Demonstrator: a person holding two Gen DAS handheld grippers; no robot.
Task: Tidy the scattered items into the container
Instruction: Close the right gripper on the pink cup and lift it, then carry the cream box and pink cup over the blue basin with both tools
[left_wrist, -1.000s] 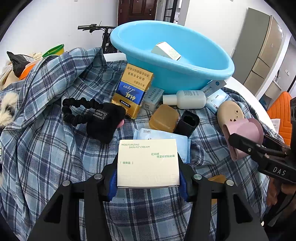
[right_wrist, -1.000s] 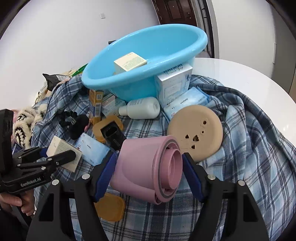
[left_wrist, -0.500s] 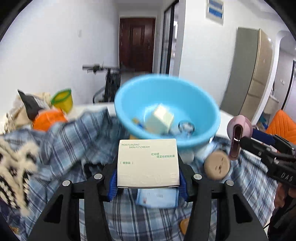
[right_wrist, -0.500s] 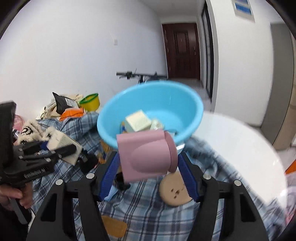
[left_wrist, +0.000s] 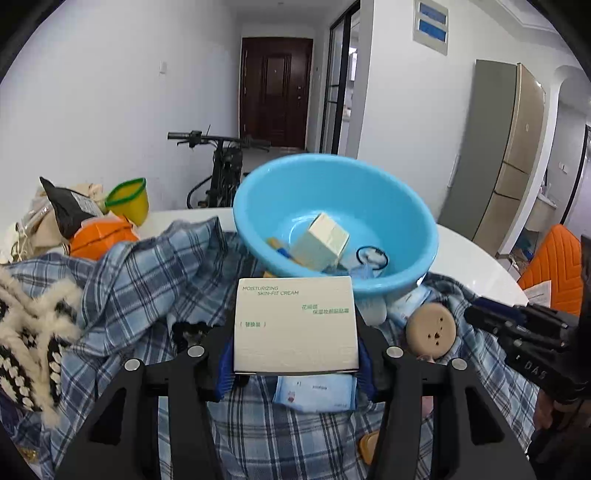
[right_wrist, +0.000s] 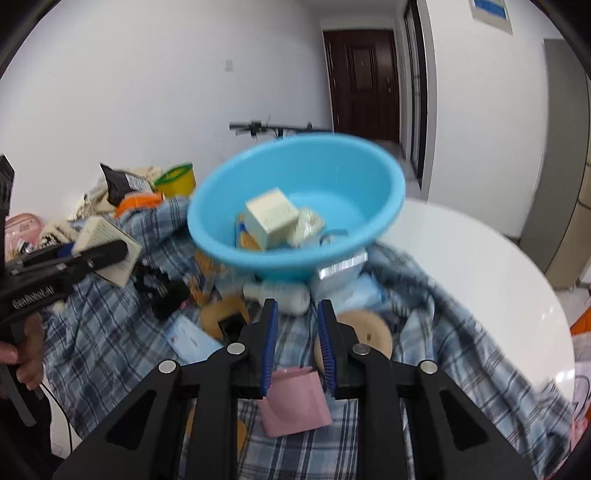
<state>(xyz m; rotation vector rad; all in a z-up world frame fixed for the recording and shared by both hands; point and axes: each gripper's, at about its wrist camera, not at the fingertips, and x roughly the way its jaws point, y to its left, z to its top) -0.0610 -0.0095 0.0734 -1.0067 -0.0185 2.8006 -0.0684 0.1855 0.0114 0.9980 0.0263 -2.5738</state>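
White walls and a dark door back a round table (right_wrist: 480, 266) draped in blue plaid cloth (left_wrist: 147, 280). At frame centre the blue basin (left_wrist: 399, 206) holds a cream box and small bits. Low in the left view, the left gripper (left_wrist: 295, 363) clamps a white cream box (left_wrist: 295, 325). The right gripper (right_wrist: 297, 354) has its jaws drawn together, empty; a pink cup (right_wrist: 295, 402) lies below them on the cloth.

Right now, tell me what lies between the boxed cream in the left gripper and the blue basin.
Nothing lies between them: in the left wrist view the cream box in the left gripper overlaps the blue basin's near rim, though how far apart in depth they are is unclear.
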